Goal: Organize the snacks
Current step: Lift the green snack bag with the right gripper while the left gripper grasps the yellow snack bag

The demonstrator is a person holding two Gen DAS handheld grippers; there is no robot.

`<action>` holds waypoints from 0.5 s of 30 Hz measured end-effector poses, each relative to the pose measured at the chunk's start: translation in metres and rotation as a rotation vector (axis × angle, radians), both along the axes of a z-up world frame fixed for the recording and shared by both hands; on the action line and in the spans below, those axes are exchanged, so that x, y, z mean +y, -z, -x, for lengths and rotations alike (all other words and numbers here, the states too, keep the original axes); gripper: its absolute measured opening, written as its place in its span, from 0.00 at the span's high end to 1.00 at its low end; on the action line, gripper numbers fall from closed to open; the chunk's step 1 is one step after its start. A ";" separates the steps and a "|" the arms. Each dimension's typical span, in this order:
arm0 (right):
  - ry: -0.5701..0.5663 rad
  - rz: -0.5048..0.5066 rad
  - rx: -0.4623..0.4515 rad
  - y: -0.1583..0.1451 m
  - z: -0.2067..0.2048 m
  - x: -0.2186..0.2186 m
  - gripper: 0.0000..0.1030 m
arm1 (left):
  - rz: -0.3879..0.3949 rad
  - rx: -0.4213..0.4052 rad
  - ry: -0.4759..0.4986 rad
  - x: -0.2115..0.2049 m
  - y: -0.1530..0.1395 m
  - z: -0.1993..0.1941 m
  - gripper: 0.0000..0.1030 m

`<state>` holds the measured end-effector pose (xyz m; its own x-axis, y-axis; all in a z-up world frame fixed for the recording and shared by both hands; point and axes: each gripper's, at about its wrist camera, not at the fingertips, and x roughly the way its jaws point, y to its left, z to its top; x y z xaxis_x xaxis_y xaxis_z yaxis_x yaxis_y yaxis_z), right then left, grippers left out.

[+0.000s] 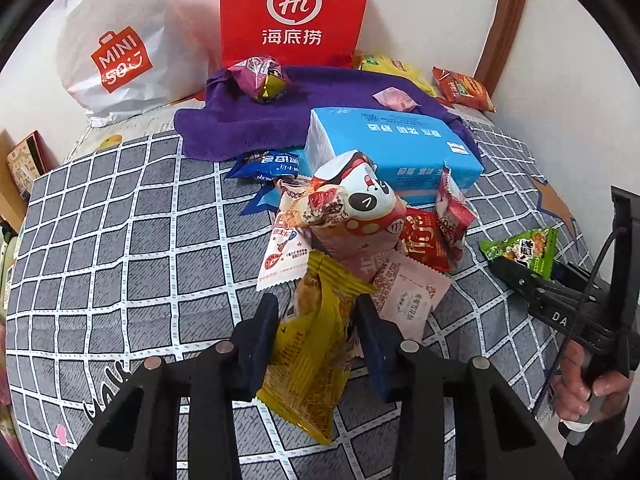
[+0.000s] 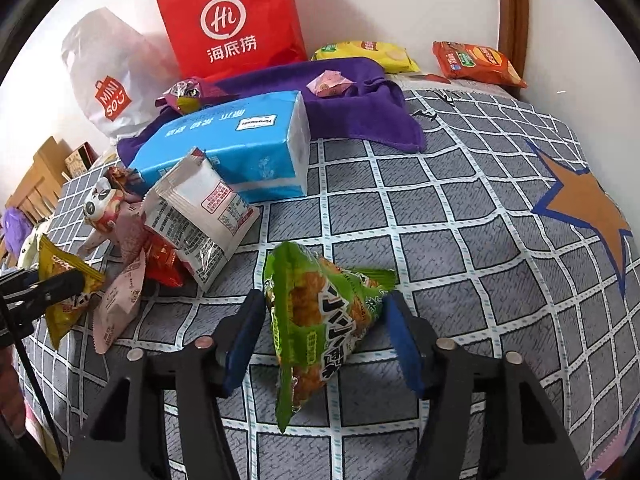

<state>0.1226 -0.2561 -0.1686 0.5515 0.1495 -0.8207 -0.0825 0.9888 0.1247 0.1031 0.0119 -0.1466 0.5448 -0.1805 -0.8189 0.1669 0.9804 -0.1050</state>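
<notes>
Yellow packet [image 1: 312,344] masking pile's [image 1: 360,216] front

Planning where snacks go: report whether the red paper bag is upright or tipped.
Upright: the red paper bag stands against the white wall, logo level; its opening is cropped.

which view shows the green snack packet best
The right wrist view: the green snack packet fills the centre between the right gripper fingers, print and shape clear. In the left wrist view the green snack packet is small at the right edge, partly hidden behind the right gripper's tips.
</notes>
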 end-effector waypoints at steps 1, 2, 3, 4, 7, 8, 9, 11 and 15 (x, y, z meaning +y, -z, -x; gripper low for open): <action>-0.005 0.004 -0.003 -0.001 0.000 0.001 0.45 | 0.010 -0.004 -0.001 0.001 -0.002 0.001 0.64; -0.016 0.006 -0.006 -0.003 0.001 0.002 0.48 | 0.021 -0.007 -0.003 0.003 -0.003 0.001 0.64; -0.025 0.007 -0.009 -0.005 0.001 0.003 0.50 | 0.034 -0.005 -0.008 0.004 -0.005 0.001 0.64; -0.029 0.011 -0.014 -0.008 0.001 0.003 0.51 | 0.047 -0.003 -0.011 0.006 -0.006 0.000 0.64; -0.025 -0.001 -0.045 -0.023 0.002 0.002 0.53 | 0.068 -0.005 -0.006 0.007 -0.012 -0.002 0.64; -0.027 -0.012 -0.054 -0.028 0.001 0.001 0.53 | 0.067 -0.009 -0.003 0.007 -0.015 -0.002 0.65; -0.031 -0.021 -0.063 -0.034 0.001 0.001 0.54 | 0.067 -0.012 -0.002 0.006 -0.018 -0.002 0.65; -0.042 -0.026 -0.082 -0.044 0.001 0.003 0.55 | 0.073 -0.024 0.002 0.005 -0.026 -0.003 0.65; -0.061 -0.029 -0.117 -0.060 0.001 0.007 0.56 | 0.067 -0.054 0.009 0.001 -0.042 -0.003 0.65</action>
<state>0.1213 -0.2495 -0.1091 0.6325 0.2086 -0.7459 -0.1581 0.9775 0.1393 0.1063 0.0130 -0.1046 0.5859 -0.2386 -0.7745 0.1827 0.9700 -0.1607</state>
